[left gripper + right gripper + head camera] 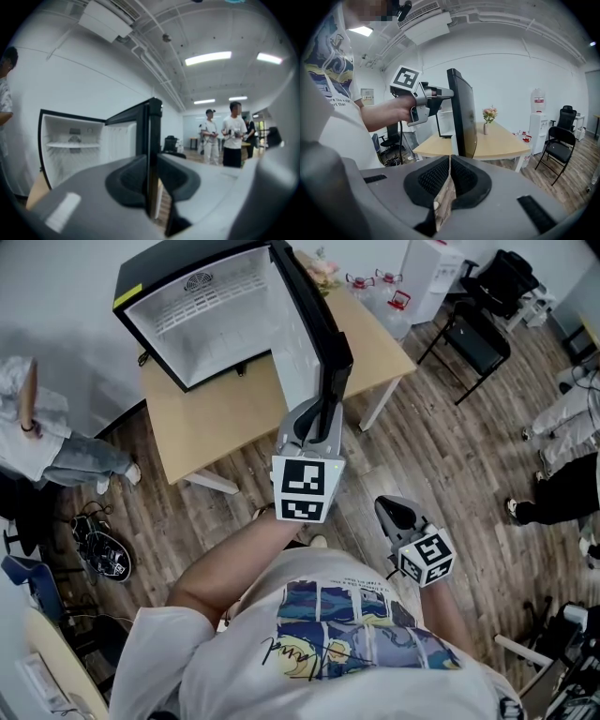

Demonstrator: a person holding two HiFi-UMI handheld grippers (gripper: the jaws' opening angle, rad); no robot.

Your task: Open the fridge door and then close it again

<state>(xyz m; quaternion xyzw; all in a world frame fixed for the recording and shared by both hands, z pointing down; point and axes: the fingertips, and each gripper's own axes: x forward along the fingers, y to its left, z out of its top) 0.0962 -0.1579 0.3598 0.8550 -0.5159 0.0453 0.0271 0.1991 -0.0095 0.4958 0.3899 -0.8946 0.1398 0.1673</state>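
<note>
- Standing at the far left of the head view, a person (42,432) in pale clothes is facing away, well apart from the table.
- Sitting on the wooden table (220,423), the small black fridge (202,306) is showing its white interior, with a shelf running across it.
- Standing wide open, the fridge door (319,329) is reaching out from the cabinet toward the wearer, its white inner face turned to the left.
- Clamping the free edge of that door, the left gripper (323,418) is pointing roughly level. In the left gripper view the dark door edge is running upright between the two pads, and the jaws are standing only as far apart as the door is thick.
- Hanging lower and to the right of the left one, the right gripper (389,509) is hovering over the wooden floor (441,456), near the wearer's printed shirt and clear of the door. In the right gripper view its jaws are meeting at the tips and gripping nothing, with only a sliver of floor showing below them.
- Resting near the far corner of the table, a vase of flowers (489,116) is standing upright.
- Standing to the right of the table, a black chair (473,334) and a white water dispenser (431,273) are lining the wall side.
- Appearing at the far right edge of the head view, the legs of other people (572,413) are showing.
</note>
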